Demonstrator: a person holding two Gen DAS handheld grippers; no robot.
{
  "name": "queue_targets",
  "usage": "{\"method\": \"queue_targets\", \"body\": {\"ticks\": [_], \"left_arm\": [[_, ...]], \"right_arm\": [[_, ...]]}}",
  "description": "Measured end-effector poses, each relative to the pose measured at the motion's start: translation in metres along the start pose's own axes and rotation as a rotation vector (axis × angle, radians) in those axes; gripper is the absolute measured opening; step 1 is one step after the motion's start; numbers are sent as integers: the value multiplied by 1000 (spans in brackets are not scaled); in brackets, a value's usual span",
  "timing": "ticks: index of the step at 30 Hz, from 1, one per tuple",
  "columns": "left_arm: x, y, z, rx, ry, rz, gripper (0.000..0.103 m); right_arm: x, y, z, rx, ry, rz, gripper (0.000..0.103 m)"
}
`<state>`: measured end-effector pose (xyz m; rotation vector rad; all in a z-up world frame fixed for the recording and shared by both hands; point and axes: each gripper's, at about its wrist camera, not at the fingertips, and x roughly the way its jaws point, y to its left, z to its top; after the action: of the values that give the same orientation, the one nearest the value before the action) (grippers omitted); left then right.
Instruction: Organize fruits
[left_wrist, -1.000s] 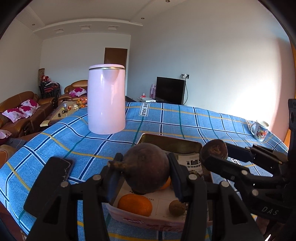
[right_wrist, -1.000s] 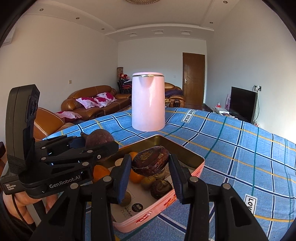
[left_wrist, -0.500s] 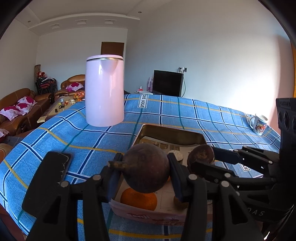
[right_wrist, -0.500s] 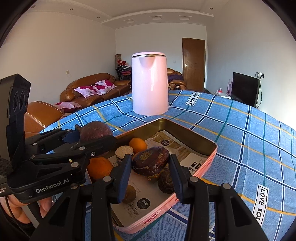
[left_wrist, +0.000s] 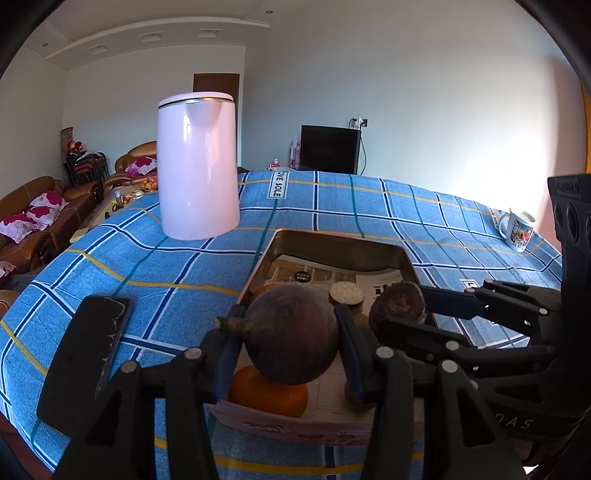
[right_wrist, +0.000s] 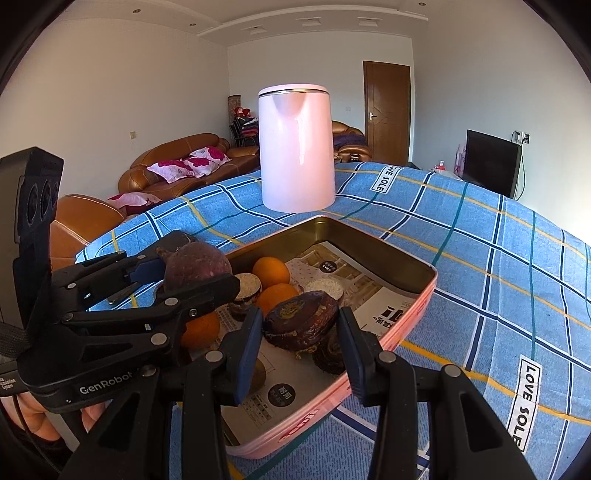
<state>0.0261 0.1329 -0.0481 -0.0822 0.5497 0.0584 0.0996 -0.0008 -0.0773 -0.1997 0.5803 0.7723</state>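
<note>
over the pink tin (right_wrist: 402, 321), left tool (left_wrist: 286, 341) grips a round dark fruit (left_wrist: 291, 332), right tool (right_wrist: 301, 334) a wrinkled one (right_wrist: 301, 323).

Left gripper (left_wrist: 286, 345) and right gripper (right_wrist: 300, 334) point downward side by side, jaws partly closed, each gripping an item.

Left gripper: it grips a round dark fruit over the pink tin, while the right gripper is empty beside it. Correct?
Not quite. The right gripper is not empty: its fingers clamp a flatter dark fruit, as the right wrist view shows. The left gripper does grip a round dark fruit over the pink tin.
</note>
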Motion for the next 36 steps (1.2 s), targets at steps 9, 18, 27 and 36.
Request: {"method": "queue_targets", "body": {"ticks": [9,18,27,36], "left_arm": [[2,-1,-1,7,10,8,51],[-7,1,1,0,-9,50,71],[-24,-4,3,-8,-77,43,98],[-35,-14,7,-2,-108,43,99]], "right_arm": [[5,-5,-3,19,38,25,44],[-4,-9,-5,41,5,6,56],[-37,-21,-11,81,-82,-35,70],[-69,-36,-21,126,-147,-59,71]]}}
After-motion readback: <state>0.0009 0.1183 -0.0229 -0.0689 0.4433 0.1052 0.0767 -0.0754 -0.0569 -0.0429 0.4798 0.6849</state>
